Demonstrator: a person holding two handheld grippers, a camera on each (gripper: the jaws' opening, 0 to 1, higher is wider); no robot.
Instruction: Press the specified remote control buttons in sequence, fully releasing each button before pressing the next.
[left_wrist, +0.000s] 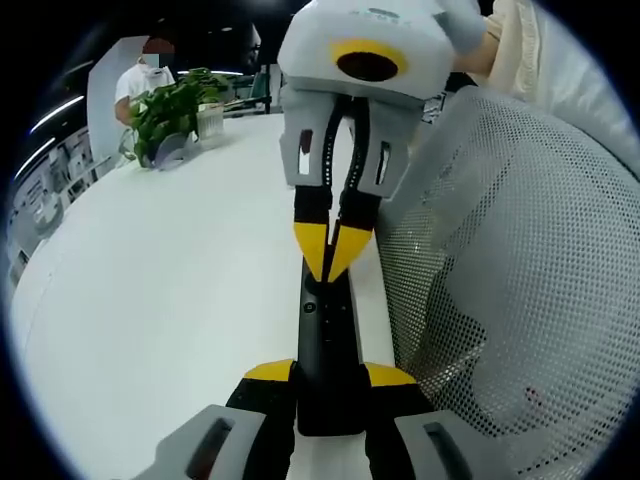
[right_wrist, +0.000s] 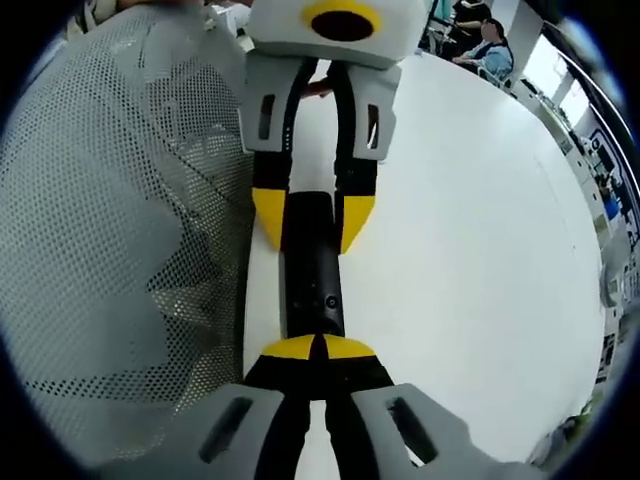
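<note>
Here white table (left_wrist: 150, 300), potted plant (left_wrist: 172, 112)

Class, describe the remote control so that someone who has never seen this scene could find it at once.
Start at the big white table, at its edge beside the white mesh basket. The remote control lies there, a slim black bar held at one end by the left tool, with the right tool's closed tips on its other end.

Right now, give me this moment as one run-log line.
left gripper: jaws shut on remote | right gripper: jaws shut, tips on remote's button end | remote lies on white table beside mesh basket
</note>
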